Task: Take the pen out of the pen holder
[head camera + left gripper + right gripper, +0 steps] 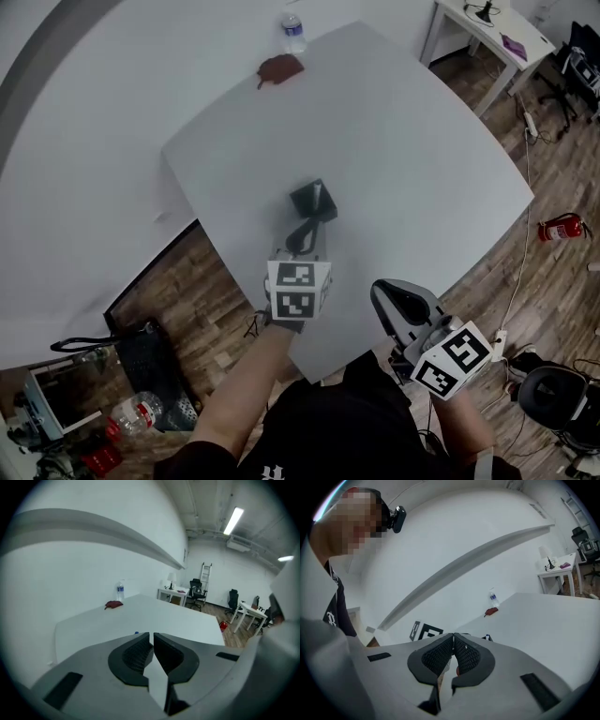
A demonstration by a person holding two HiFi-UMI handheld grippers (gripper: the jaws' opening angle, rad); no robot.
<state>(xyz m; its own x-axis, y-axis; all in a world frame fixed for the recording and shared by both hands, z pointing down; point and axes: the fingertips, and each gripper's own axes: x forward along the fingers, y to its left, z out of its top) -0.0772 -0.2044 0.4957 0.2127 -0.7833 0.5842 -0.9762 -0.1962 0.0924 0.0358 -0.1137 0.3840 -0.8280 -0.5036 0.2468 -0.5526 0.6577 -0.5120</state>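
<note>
A dark square pen holder (314,199) stands near the middle of the white table (422,159), with a white pen (319,191) upright in it. My left gripper (307,230) is shut and holds nothing, its tips just short of the holder's near side. In the left gripper view, the shut left gripper (151,635) hides the holder; only a small blue tip (136,632) peeks over it. My right gripper (382,292) hangs shut and holds nothing over the table's near edge. In the right gripper view, the holder's top (486,638) shows just past the right gripper (453,636).
At the table's far end are a water bottle (293,33) and a red-brown cloth (279,68). On the wooden floor at the right lies a fire extinguisher (561,227). A white desk (487,33) stands far right, and a black bin (150,361) sits lower left.
</note>
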